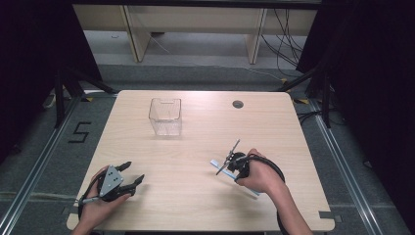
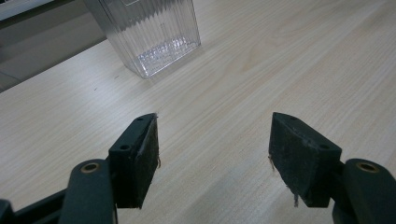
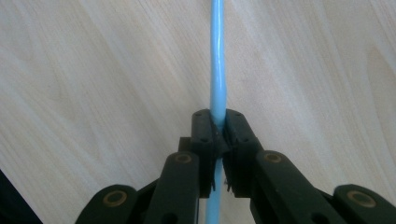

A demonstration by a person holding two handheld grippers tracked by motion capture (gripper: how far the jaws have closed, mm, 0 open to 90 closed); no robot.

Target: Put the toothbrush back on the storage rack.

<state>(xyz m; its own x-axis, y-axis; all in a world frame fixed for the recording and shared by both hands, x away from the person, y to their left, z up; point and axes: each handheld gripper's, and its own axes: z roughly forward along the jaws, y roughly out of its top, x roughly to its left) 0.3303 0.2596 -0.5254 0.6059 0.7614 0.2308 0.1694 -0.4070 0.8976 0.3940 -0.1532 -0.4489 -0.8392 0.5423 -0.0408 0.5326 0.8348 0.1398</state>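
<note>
- Right hand-held gripper [image 3: 218,133] – jaws clamped tight on a thin light-blue strip [image 3: 217,60], pads pressing it from both sides.
- Strip runs straight out past the jaw tips in the right gripper view; a short length also shows below the pads, between the jaw arms.
- High view: the right hand-held gripper [image 1: 234,162] sits over the right half of the surface [image 1: 195,205], nearer the near edge than the far one. Strip [image 1: 215,163] pokes out to its left, and the other end shows by the hand toward the near right corner.
- Whether the strip touches the surface – can't tell from these views.
- Left hand-held gripper [image 2: 214,149] – jaws wide apart, nothing between them, only bare wood grain.
- High view puts the left hand-held gripper [image 1: 133,175] at the near left corner, held low over the surface.
- Clear ribbed container [image 1: 166,116] stands upright near the far edge, left of centre, well apart from both grippers; it sits ahead of the left jaws in the left gripper view [image 2: 149,35].
- Round cable hole [image 1: 238,104] near the far edge, right of the container.
</note>
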